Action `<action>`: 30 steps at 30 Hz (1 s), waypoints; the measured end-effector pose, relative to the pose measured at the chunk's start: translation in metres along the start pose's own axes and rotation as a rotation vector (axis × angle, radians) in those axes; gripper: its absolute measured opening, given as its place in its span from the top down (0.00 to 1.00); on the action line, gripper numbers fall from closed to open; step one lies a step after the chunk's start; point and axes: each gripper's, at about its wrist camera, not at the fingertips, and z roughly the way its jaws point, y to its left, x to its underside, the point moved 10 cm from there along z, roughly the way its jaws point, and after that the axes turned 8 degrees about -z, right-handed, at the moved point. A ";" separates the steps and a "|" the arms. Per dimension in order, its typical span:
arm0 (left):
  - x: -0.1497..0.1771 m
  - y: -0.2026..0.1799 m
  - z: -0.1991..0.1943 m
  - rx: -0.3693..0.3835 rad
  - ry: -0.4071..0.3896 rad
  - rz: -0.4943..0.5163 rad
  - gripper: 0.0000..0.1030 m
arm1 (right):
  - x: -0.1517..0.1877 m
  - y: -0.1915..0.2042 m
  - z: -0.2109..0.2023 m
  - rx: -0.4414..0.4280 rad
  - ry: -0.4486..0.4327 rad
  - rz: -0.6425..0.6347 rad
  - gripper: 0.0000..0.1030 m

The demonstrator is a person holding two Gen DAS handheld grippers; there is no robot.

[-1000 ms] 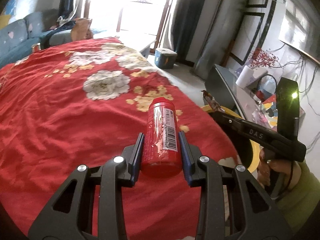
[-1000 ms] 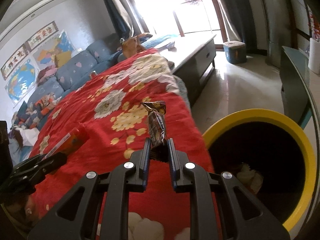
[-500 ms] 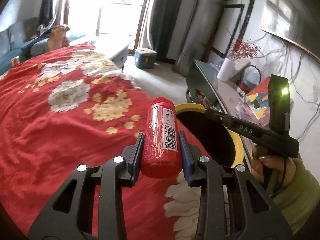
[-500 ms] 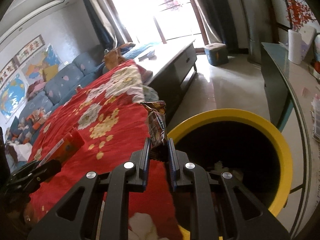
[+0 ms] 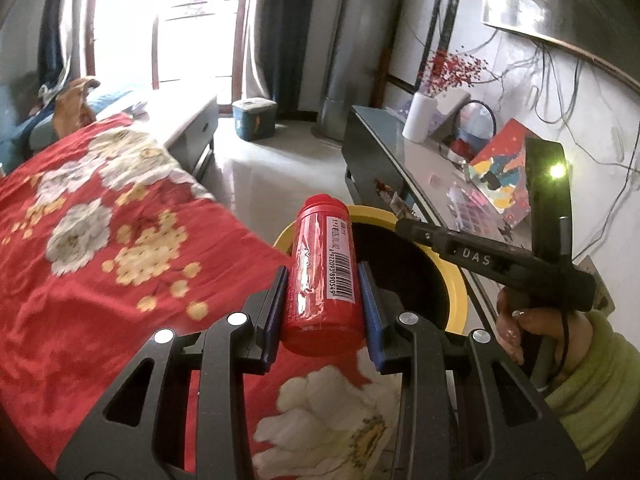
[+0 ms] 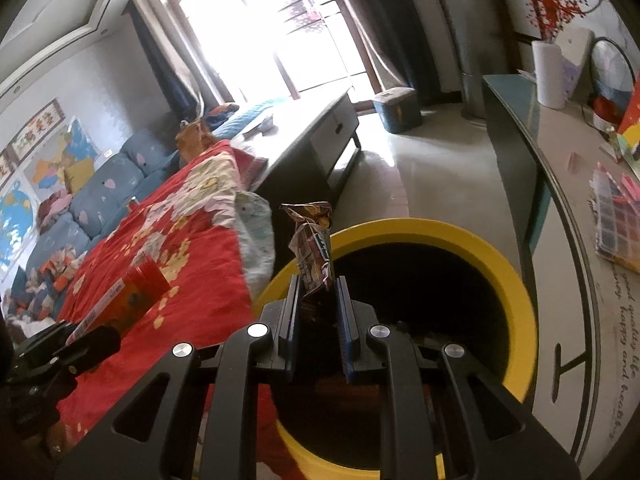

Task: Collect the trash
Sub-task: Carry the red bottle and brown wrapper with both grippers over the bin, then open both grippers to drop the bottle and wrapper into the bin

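My left gripper (image 5: 323,276) is shut on a red plastic bottle (image 5: 323,276) with a barcode label, held over the edge of the red floral bedspread (image 5: 100,264), right beside the yellow-rimmed bin (image 5: 456,292). In the right wrist view my right gripper (image 6: 317,284) is shut on a brown snack wrapper (image 6: 312,240) that sticks up between the pads, above the near-left rim of the yellow bin (image 6: 516,292). The bin's dark inside holds some scraps. The red bottle (image 6: 136,292) and left gripper show at the lower left there. The right gripper (image 5: 404,225) with its wrapper reaches over the bin in the left view.
A dark glass-topped sideboard (image 6: 560,184) with a paper roll (image 6: 549,76), a mirror and coloured boxes stands right of the bin. A low grey cabinet (image 6: 320,132) and a blue box (image 6: 398,110) stand on the tiled floor beyond. A blue sofa (image 6: 100,196) lies behind the bed.
Both grippers have swung right from over the bedspread to the bin, each keeping its load. The bin has come into the middle of both views.
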 end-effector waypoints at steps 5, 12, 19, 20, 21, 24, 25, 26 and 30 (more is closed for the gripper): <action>-0.002 -0.015 0.012 0.012 0.013 0.037 0.74 | 0.005 -0.017 -0.003 0.015 0.004 0.029 0.84; -0.001 -0.028 0.031 0.022 0.042 0.069 0.74 | 0.013 -0.033 -0.002 0.026 0.015 0.053 0.84; -0.002 -0.038 0.051 0.039 0.068 0.078 0.74 | 0.024 -0.045 0.002 0.030 0.041 0.078 0.84; -0.001 -0.039 0.054 0.041 0.074 0.080 0.74 | 0.026 -0.046 0.002 0.028 0.045 0.082 0.83; -0.001 -0.039 0.057 0.043 0.077 0.081 0.74 | 0.027 -0.047 0.002 0.028 0.046 0.084 0.82; -0.002 -0.039 0.066 0.050 0.086 0.069 0.73 | 0.032 -0.050 0.002 0.032 0.054 0.088 0.82; -0.003 -0.038 0.068 0.050 0.089 0.066 0.74 | 0.034 -0.051 0.002 0.033 0.056 0.089 0.82; -0.004 -0.038 0.072 0.049 0.091 0.065 0.74 | 0.035 -0.051 0.002 0.033 0.057 0.090 0.82; -0.005 -0.038 0.078 0.047 0.098 0.062 0.61 | 0.039 -0.054 -0.001 0.036 0.061 0.093 0.70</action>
